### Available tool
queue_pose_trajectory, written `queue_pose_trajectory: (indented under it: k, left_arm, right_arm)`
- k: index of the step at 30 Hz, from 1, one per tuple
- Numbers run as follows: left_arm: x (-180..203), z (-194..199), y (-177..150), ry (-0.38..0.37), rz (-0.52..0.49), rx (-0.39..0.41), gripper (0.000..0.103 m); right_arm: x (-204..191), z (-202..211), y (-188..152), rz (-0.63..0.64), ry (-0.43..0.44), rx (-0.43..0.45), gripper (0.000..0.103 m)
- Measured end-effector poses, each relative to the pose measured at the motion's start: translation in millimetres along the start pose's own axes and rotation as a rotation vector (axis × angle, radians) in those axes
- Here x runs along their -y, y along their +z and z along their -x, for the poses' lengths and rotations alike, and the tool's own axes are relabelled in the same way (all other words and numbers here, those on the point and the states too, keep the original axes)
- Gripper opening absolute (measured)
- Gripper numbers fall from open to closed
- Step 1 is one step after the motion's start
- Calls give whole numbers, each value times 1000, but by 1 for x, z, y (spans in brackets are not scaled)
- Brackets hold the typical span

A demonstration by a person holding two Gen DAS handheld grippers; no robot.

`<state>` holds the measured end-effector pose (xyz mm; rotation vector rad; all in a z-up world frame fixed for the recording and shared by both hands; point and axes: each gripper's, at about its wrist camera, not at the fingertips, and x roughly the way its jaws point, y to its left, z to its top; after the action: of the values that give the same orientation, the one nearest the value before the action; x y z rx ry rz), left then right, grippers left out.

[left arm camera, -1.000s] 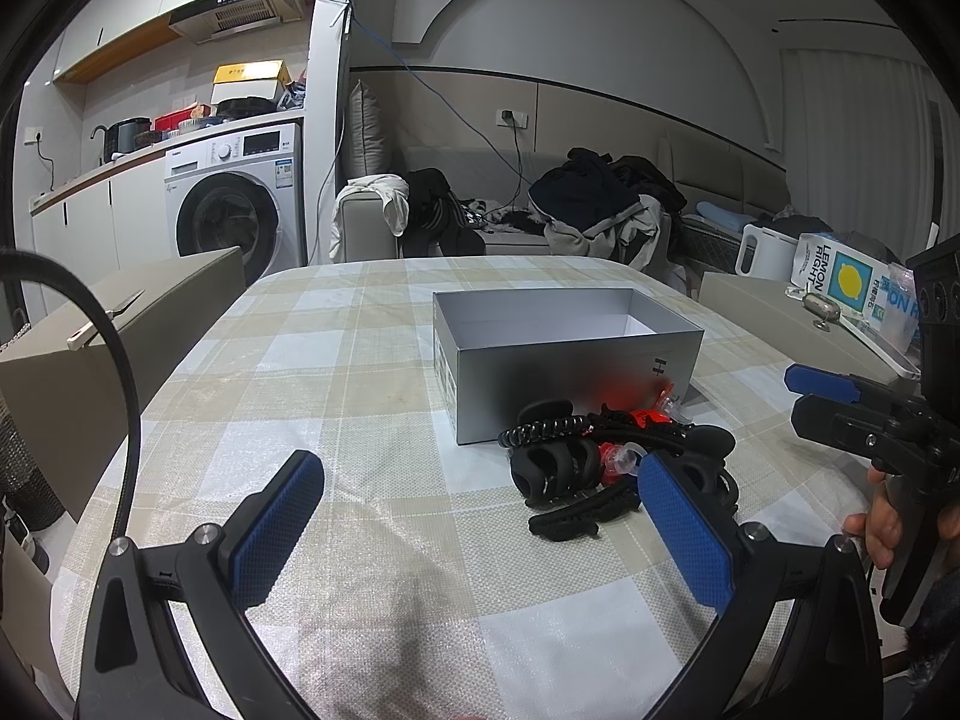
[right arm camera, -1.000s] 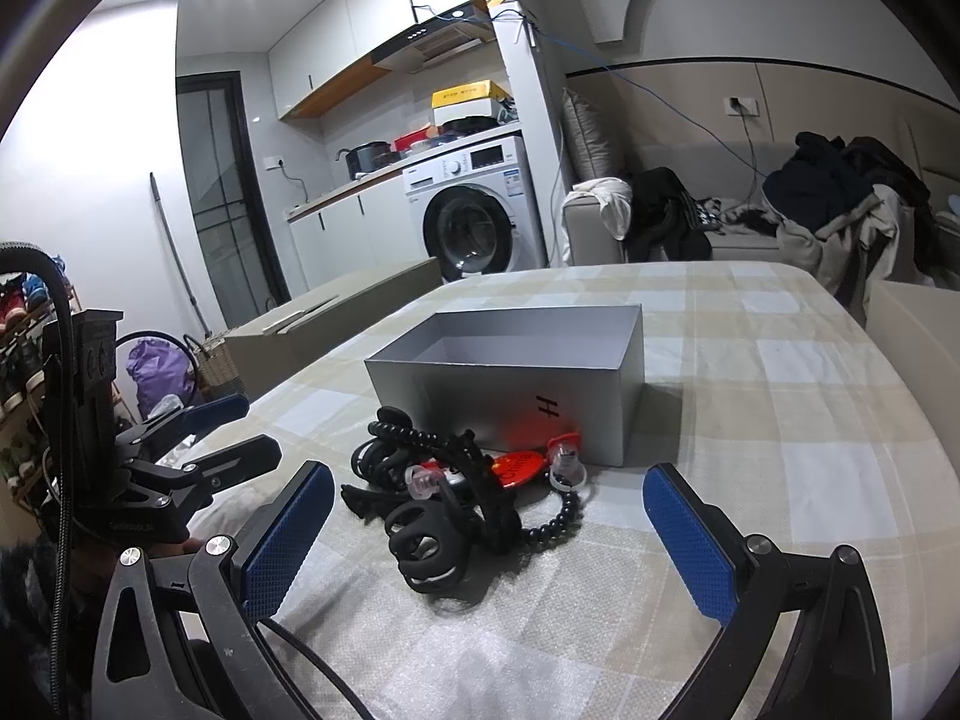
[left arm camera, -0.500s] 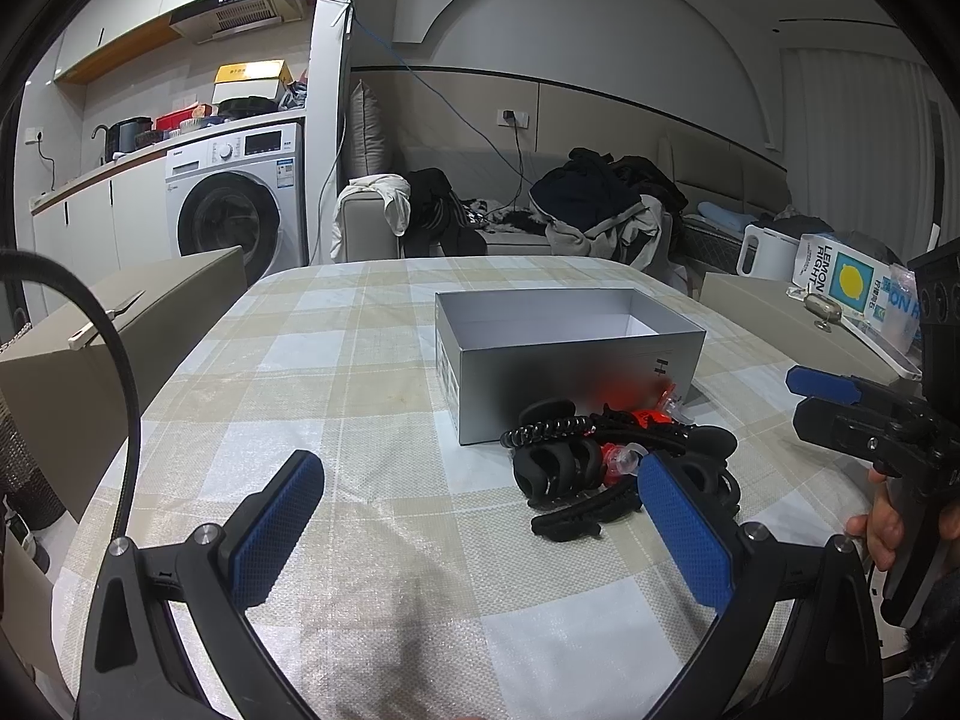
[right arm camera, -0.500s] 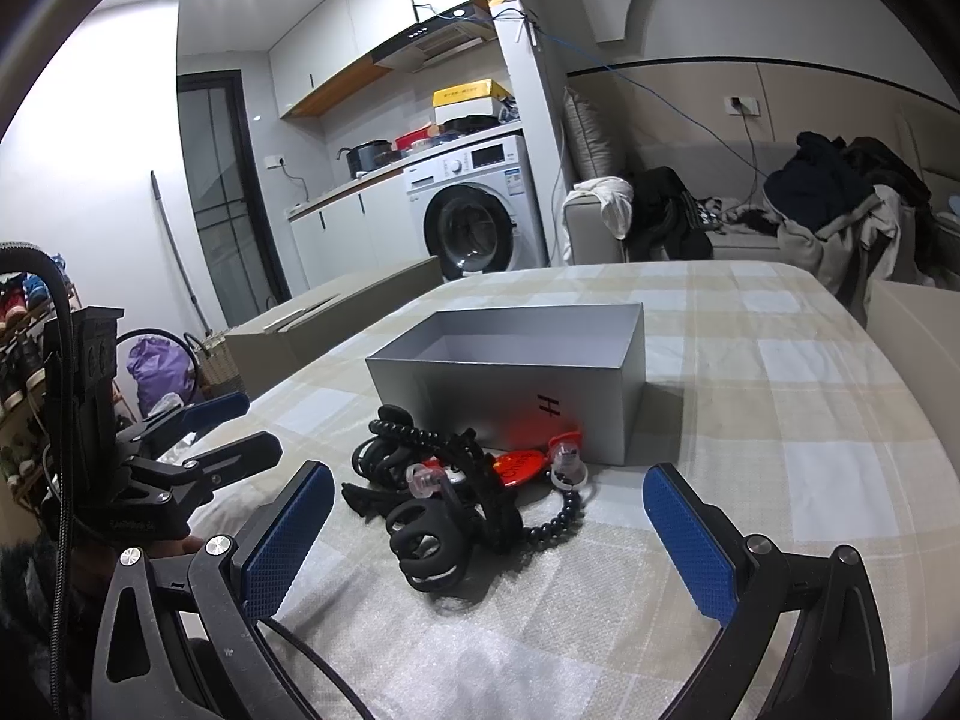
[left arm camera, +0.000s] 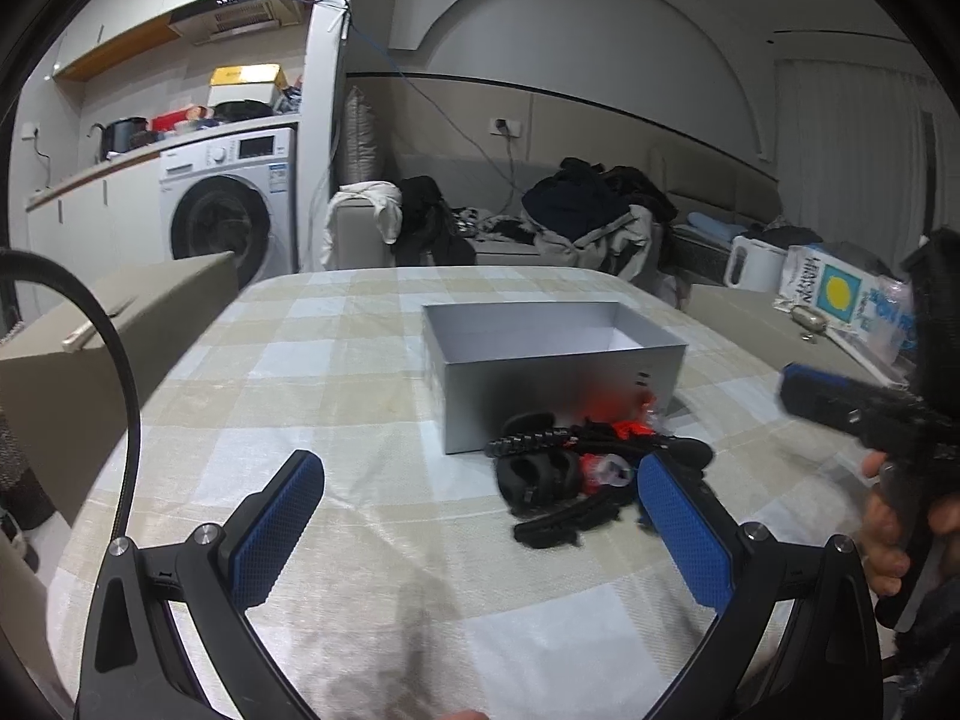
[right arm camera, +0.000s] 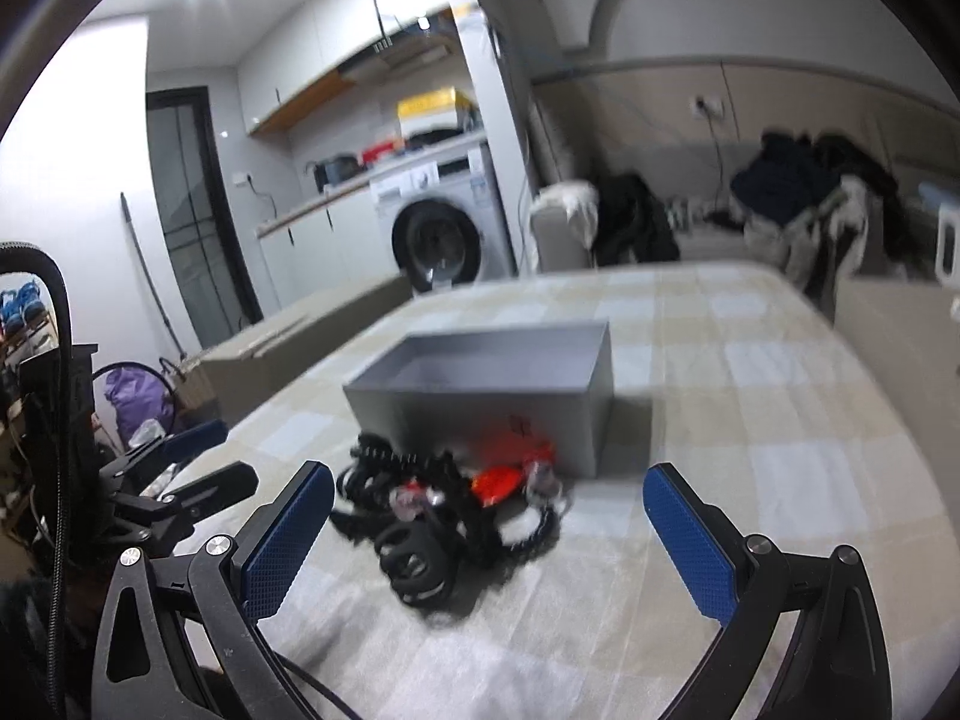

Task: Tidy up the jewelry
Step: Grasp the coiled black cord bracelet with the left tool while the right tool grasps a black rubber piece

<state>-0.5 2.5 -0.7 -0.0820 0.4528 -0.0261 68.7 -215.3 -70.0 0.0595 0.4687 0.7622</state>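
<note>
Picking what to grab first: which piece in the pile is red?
The small red piece at the back of the pile, right against the grey box. Everything else around it, the beaded string and clips, is black or clear.

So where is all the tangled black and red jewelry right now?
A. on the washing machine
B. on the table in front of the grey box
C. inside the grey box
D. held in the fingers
B: the jewelry pile lies on the checked tablecloth, against the near wall of the grey box, outside it.
</note>
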Motion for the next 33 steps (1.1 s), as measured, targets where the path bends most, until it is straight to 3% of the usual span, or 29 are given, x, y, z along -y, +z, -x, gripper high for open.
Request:
queue_pose_trajectory:
  k: [1,5,12,16,21,23,30,33]
  left_arm:
    - [2,-1,0,-6,-5,-5,102]
    - [6,-3,-1,-12,-17,-20,102]
    - [-2,-8,-1,-39,29,-59,101]
    - [-2,-12,-2,-44,27,-91,80]
    - [1,-11,-4,-61,14,-100,77]
    - [1,-11,-4,-63,9,-102,77]
    - [1,-12,-4,-73,5,-111,77]
    - [0,-14,-5,-74,3,-115,77]
  right_arm:
    - [3,-4,0,-20,16,-29,103]
    - [8,-22,-4,-60,88,-130,85]
    - [-8,-36,-15,-3,112,-211,75]
    - [-15,-47,-20,20,121,-252,67]
    - [-19,-47,-22,43,96,-257,65]
    - [-17,-45,-22,40,88,-256,59]
    - [-9,-41,-21,7,161,-277,59]
    - [-12,-47,-21,25,148,-289,59]
